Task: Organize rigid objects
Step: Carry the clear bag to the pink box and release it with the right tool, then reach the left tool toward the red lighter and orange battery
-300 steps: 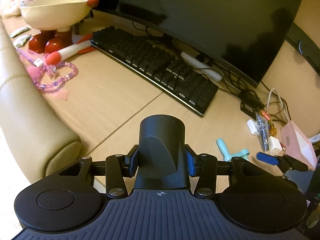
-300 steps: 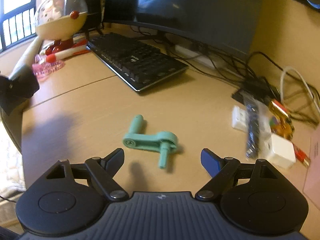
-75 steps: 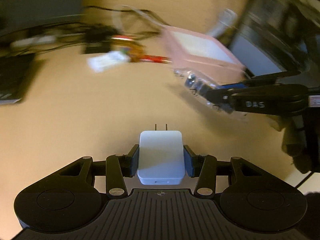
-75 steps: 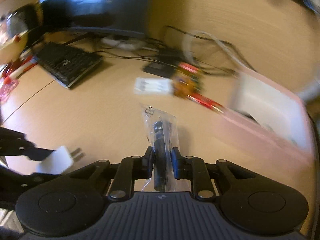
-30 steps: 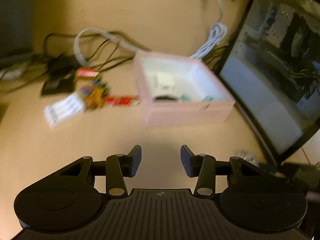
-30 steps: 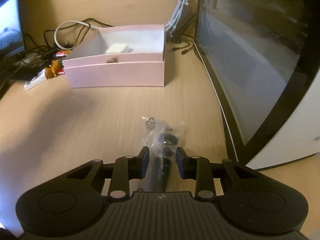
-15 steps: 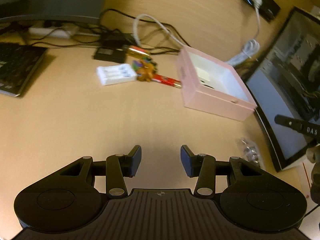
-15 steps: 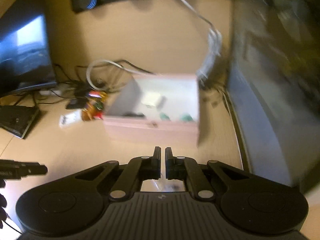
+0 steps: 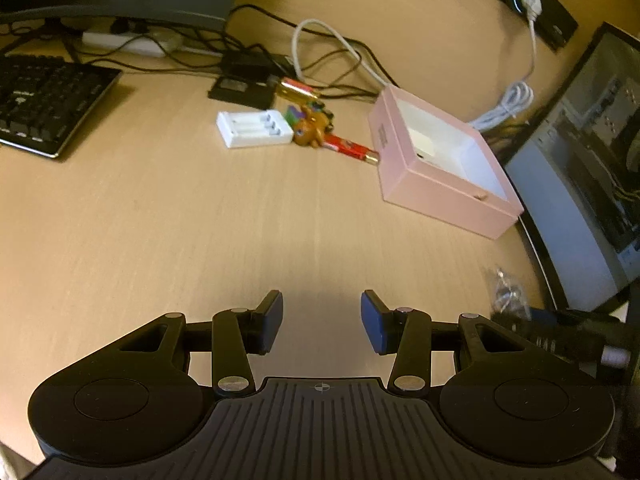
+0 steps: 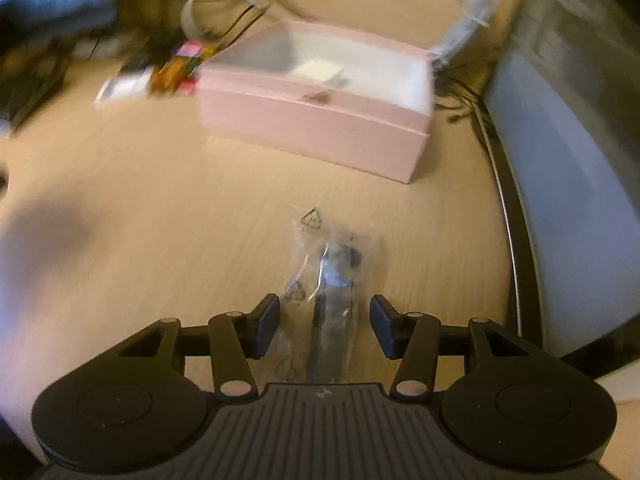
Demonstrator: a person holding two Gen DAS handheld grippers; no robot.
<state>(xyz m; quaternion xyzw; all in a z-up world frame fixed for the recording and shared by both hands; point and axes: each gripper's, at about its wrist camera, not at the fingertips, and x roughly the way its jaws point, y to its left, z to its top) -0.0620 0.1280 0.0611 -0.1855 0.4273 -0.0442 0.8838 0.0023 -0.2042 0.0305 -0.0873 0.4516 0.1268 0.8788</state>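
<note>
A pink open box (image 9: 440, 184) sits on the wooden desk, also in the right wrist view (image 10: 316, 128), with a white charger (image 10: 320, 70) inside. A clear plastic bag with a dark part (image 10: 334, 264) lies on the desk between the fingers of my right gripper (image 10: 324, 326), which is open around it. The bag also shows in the left wrist view (image 9: 504, 288). My left gripper (image 9: 322, 322) is open and empty above bare desk. A white battery charger (image 9: 254, 128), a small brown toy (image 9: 310, 122) and a red battery (image 9: 352, 148) lie left of the box.
A black keyboard (image 9: 44, 100) lies at the far left under a monitor. Cables and a power strip (image 9: 132, 42) run along the back. A glass-sided computer case (image 9: 580, 168) stands right of the box. A white cable bundle (image 9: 512, 100) hangs behind the box.
My right gripper has opened from shut and now stands around the bagged part on the desk. My left gripper has stayed open and drawn slightly closer to the desk items.
</note>
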